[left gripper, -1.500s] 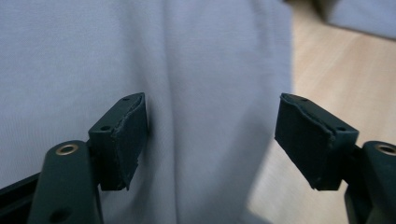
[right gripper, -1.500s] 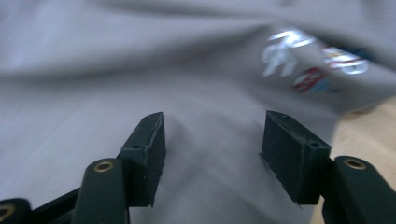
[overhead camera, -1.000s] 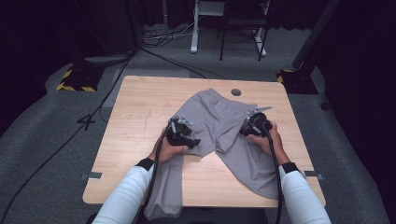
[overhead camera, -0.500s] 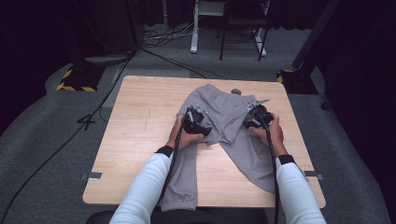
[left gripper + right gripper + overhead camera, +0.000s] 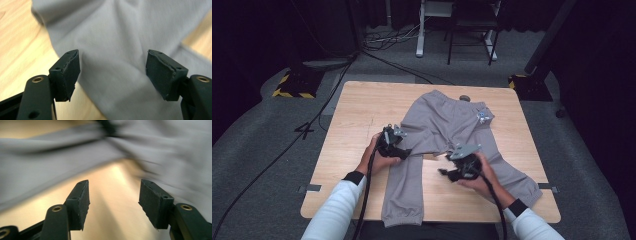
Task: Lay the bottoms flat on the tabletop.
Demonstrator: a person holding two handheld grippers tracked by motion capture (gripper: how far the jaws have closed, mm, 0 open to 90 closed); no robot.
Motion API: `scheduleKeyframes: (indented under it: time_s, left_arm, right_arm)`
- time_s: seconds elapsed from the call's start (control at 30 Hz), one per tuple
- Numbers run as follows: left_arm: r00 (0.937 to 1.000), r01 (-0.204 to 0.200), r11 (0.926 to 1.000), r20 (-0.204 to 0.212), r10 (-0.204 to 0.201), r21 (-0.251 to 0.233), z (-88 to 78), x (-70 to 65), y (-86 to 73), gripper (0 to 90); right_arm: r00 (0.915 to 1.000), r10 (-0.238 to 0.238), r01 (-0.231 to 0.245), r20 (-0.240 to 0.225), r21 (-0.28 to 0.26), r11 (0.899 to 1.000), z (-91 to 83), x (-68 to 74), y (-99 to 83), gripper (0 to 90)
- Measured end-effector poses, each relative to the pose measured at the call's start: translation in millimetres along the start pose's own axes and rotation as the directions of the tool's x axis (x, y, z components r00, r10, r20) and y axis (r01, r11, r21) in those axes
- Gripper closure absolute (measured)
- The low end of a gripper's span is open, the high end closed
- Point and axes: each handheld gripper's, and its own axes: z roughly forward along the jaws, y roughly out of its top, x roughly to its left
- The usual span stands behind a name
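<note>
High view: the wooden surface (image 5: 362,107) is covered at its middle and right by grey trousers (image 5: 447,125), legs toward the near edge. Left tool (image 5: 404,152) and right tool (image 5: 444,172) are released, empty. Each leg hem should be pinched squarely before folding.

Wooden table (image 5: 362,107) on grey carpet (image 5: 257,145); black cables (image 5: 384,42), white desk legs (image 5: 422,30) beyond

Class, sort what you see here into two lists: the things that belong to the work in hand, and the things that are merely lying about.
In the work:
- grey trousers, spread on the wooden table
- left gripper, open over the trousers
- right gripper, open above bare wood between the legs

Lying about:
- small dark round thing by the waistband
- cables on the floor
- white desk frame behind
</note>
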Motion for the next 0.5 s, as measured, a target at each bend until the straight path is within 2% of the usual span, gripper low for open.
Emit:
scheduleKeyframes:
  time_s: [0.03,0.07,0.1,0.13,0.17,0.2,0.27,0.3,0.37,0.43,0.5]
  left_arm:
    - [0.9999,0.007,1.0000,0.010,-0.007,-0.003,-3.1,-0.3,-3.3,28.5]
    - [0.9994,0.028,0.9993,0.018,-0.028,-0.023,-8.0,-1.8,-9.0,28.5]
    - [0.9990,0.034,0.9989,0.029,-0.033,-0.032,-10.5,-2.2,-12.1,28.6]
    - [0.9988,0.039,0.9983,0.030,-0.038,-0.043,-13.3,-3.8,-16.2,28.6]
    - [0.9989,0.037,0.9983,0.032,-0.035,-0.046,-17.1,-5.5,-20.4,28.6]
    - [0.9987,0.039,0.9980,0.036,-0.037,-0.049,-18.9,-6.6,-22.6,28.6]
    - [0.9973,0.047,0.9984,0.059,-0.045,-0.031,-23.1,-7.2,-26.1,28.1]
    - [0.9964,0.054,0.9978,0.067,-0.052,-0.037,-24.5,-7.5,-28.1,28.0]
    - [0.9977,0.044,0.9985,0.053,-0.042,-0.033,-25.2,-10.4,-32.9,29.3]
    - [0.9993,0.013,0.9999,0.036,-0.012,-0.007,-25.1,-11.4,-37.9,29.2]
    - [0.9985,0.025,0.9997,0.048,-0.025,-0.005,-26.6,-10.4,-42.8,28.7]
  right_arm:
    - [0.9985,-0.023,0.022,-0.050,-0.002,1.000,8.4,14.9,3.9,41.2]
    - [0.9960,-0.035,0.035,-0.082,-0.005,0.999,13.6,23.4,6.4,41.0]
    - [0.9903,-0.067,0.067,-0.122,-0.008,0.998,21.3,35.7,10.3,40.9]
    - [0.9873,-0.082,0.081,-0.136,-0.013,0.997,26.1,41.9,12.7,40.9]
    - [0.9826,-0.097,0.096,-0.159,-0.016,0.995,32.5,50.0,15.5,41.0]
    - [0.9727,-0.134,0.134,-0.190,-0.013,0.991,40.4,59.0,18.2,41.5]
    - [0.9659,-0.162,0.165,-0.202,-0.002,0.986,50.9,68.7,19.6,44.3]
    - [0.9605,-0.162,0.167,-0.226,0.005,0.986,56.1,71.9,19.2,46.7]
    - [0.9610,-0.167,0.178,-0.220,0.030,0.984,63.0,75.9,15.8,52.2]
    - [0.9586,-0.153,0.165,-0.240,0.028,0.986,61.6,74.4,14.1,55.3]
    - [0.9569,-0.153,0.166,-0.247,0.031,0.986,57.6,73.3,11.1,60.2]
